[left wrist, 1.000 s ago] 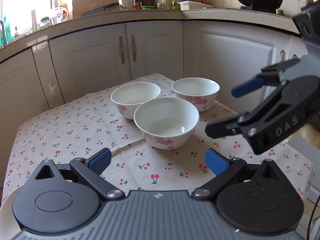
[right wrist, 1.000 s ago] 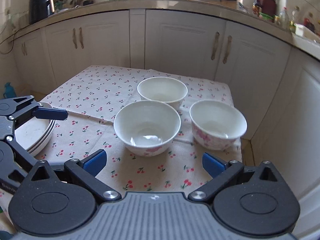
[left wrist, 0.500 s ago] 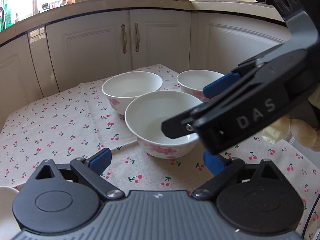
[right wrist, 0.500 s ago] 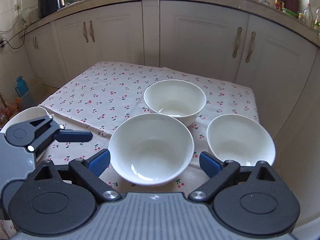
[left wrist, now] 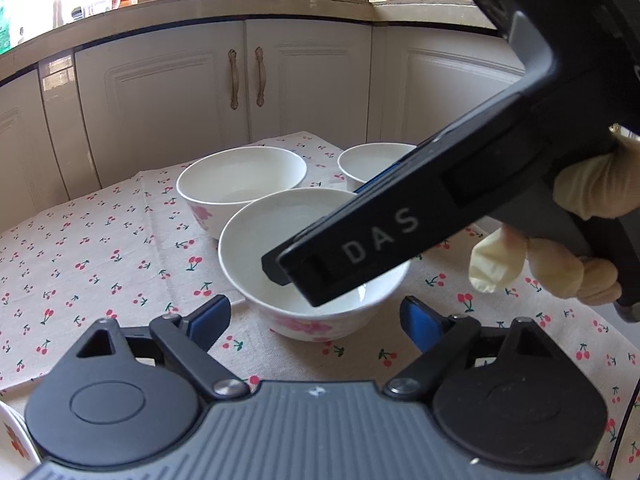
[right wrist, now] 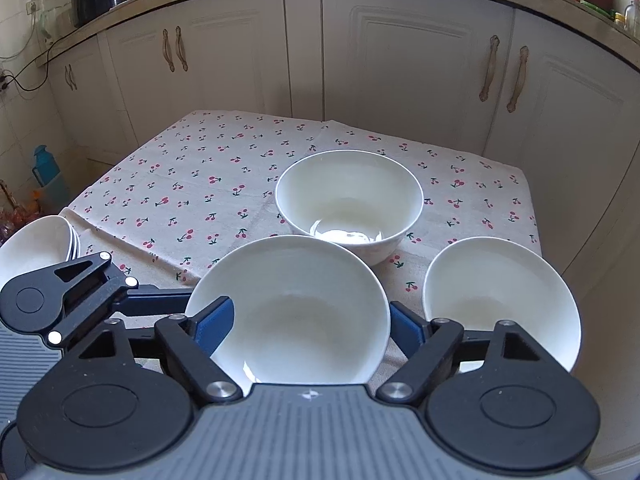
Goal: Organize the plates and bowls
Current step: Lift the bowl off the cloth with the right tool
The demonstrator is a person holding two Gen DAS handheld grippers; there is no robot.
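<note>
Because it is lining up a rim grasp, the right gripper (right wrist: 310,322), wide open and empty, is straddling the nearest of 3 bowls (right wrist: 288,308).

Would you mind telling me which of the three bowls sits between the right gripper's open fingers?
The nearest bowl, flanked by the right gripper. The far bowl and right-hand bowl lie outside.

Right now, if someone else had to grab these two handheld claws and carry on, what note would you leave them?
Right gripper: open, fingers either side of the nearest bowl, not closed on it.
Left gripper: open, holds nothing, facing the same bowl.
Far bowl and right bowl stand apart on the cherry cloth. Plates are stacked at the left edge.
Done: plates stacked.
Left: nest the three bowls.
</note>
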